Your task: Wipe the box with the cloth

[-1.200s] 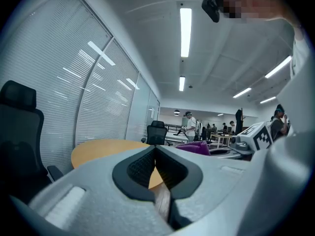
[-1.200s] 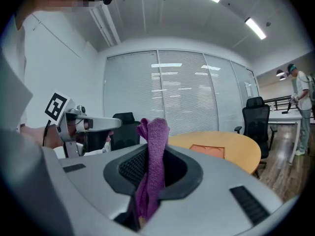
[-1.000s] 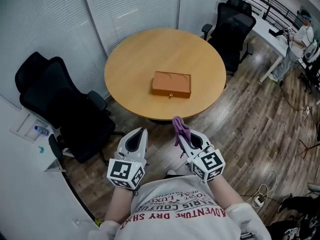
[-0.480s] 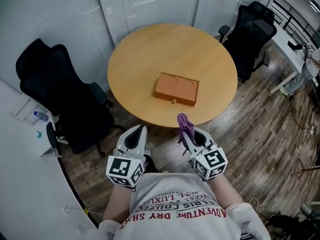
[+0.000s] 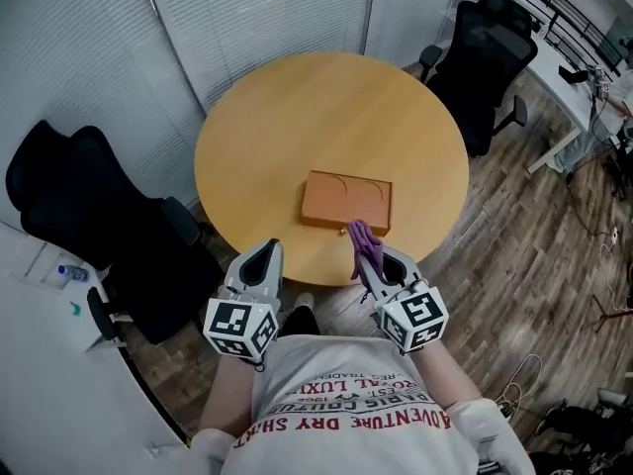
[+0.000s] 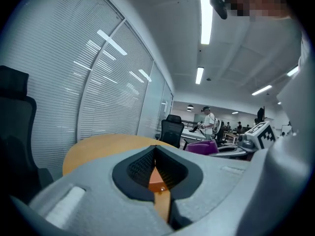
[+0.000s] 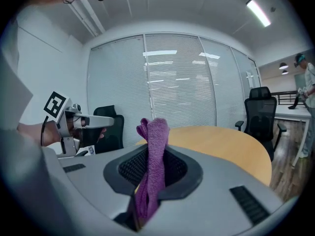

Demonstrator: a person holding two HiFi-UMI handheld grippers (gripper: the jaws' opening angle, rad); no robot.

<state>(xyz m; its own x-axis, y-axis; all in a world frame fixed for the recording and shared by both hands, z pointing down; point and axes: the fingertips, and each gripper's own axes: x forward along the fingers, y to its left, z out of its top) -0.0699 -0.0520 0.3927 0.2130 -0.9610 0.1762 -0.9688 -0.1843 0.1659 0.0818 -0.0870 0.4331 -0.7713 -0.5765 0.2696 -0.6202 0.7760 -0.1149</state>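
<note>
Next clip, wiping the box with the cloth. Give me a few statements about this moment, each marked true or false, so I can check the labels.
1. The right gripper is shut on the purple cloth. True.
2. The cloth lies spread flat on top of the box. False: it is bunched and stands up out of the right gripper, at the table's near edge.
3. The left gripper is shut with nothing in it. True.
4. The box stands open on the floor. False: it lies closed on the round wooden table.
</note>
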